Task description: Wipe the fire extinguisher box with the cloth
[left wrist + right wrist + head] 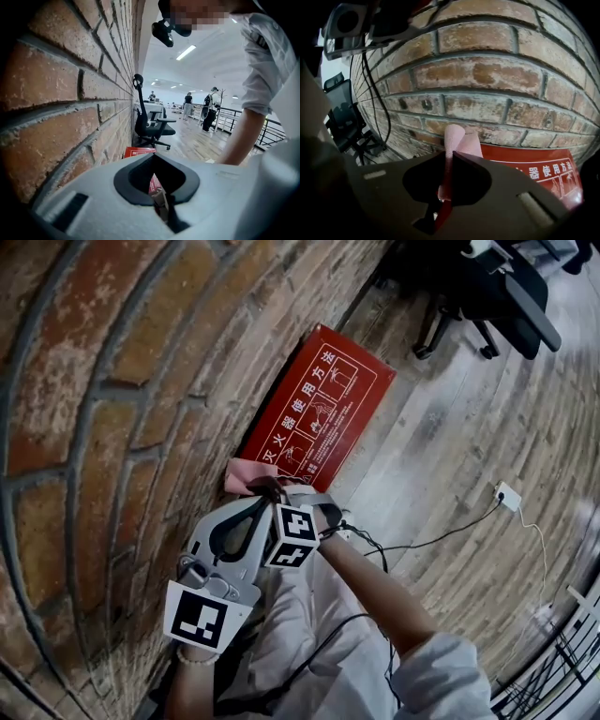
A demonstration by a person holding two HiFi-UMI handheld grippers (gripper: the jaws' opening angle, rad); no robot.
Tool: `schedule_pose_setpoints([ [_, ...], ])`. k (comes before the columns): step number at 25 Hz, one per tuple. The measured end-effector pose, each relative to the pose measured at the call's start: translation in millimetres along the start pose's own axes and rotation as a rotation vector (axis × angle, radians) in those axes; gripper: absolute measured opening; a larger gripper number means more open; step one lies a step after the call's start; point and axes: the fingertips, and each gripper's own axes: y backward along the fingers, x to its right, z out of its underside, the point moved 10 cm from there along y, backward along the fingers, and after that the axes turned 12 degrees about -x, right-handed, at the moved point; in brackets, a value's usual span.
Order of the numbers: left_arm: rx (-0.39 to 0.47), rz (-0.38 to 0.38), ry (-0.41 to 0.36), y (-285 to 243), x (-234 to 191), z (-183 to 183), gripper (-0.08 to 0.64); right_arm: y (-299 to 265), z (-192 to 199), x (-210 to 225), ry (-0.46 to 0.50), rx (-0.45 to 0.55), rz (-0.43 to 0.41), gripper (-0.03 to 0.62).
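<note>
The red fire extinguisher box (319, 409) lies on the wood floor against the brick wall; it also shows as the red box (138, 151) in the left gripper view and as the box (539, 173) with white print in the right gripper view. My right gripper (272, 487) (450, 159) is shut on a pink cloth (239, 474) (459, 140), which rests at the box's near end by the wall. My left gripper (262, 504) (154, 159) sits just behind it, jaws together with nothing clearly between them.
The brick wall (112, 381) runs along the left. A black office chair (487, 287) (150, 124) stands beyond the box. A white plug with a cable (508, 495) lies on the floor to the right. A railing (562, 652) is at the lower right. People (188, 105) stand far off.
</note>
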Motion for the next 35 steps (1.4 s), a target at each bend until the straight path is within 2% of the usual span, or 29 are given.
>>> schedule_pose_setpoints([
  [6,0.005,0.001,-0.009,1,-3,-1,-0.003,-4,-2,-11,0.038,-0.013,-0.001,0.026],
  [15,0.024,-0.004,-0.019,3,-4,-16,-0.003,31,0,15,-0.011,0.052,0.128,0.026],
  [27,0.049,0.033,-0.072,-17,8,-34,-0.003,101,37,103,-0.093,0.060,0.365,0.026],
  [32,0.047,0.049,-0.163,-27,11,-39,-0.003,117,50,144,-0.093,0.022,0.459,0.026],
  [35,0.050,0.051,-0.177,-33,11,-40,-0.003,124,56,168,-0.103,0.001,0.509,0.026],
])
